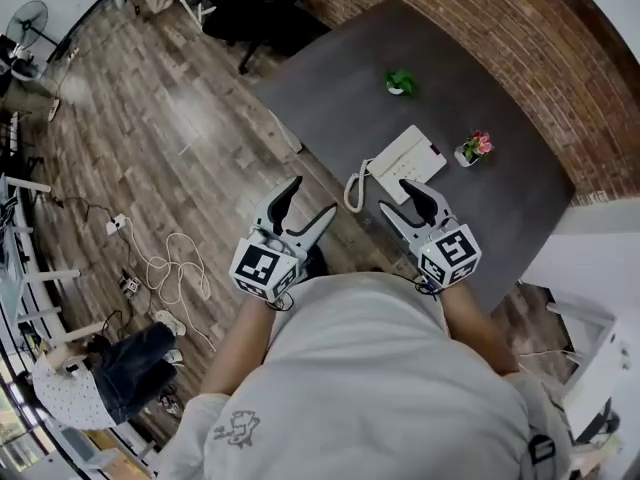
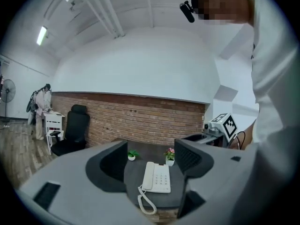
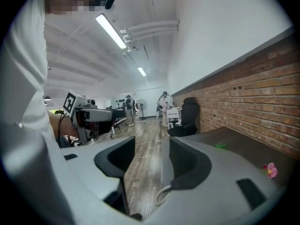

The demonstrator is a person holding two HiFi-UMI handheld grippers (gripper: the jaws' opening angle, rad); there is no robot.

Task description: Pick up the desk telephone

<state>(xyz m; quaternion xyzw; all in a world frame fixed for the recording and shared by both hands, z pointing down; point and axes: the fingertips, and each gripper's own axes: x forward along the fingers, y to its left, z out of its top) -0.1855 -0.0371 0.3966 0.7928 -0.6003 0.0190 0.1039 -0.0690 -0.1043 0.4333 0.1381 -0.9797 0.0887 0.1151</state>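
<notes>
The white desk telephone (image 1: 405,160) lies near the front edge of the dark grey table (image 1: 330,78), and its coiled cord (image 1: 354,189) hangs over that edge. My left gripper (image 1: 308,204) is open and empty, held off the table's edge to the left of the cord. My right gripper (image 1: 398,197) is open too, its tips just short of the phone's near end. In the left gripper view the telephone (image 2: 157,176) shows between the open jaws, well ahead of my left gripper (image 2: 150,156). In the right gripper view, only the cord (image 3: 162,194) shows by my right gripper (image 3: 151,156).
A small green plant (image 1: 400,84) and a pink flower pot (image 1: 473,149) stand on the table beyond the phone. A brick wall (image 1: 500,38) runs behind it. A black office chair (image 1: 250,13) is at the far end. Cables (image 1: 165,268) lie on the wooden floor, and a person (image 1: 110,373) sits at lower left.
</notes>
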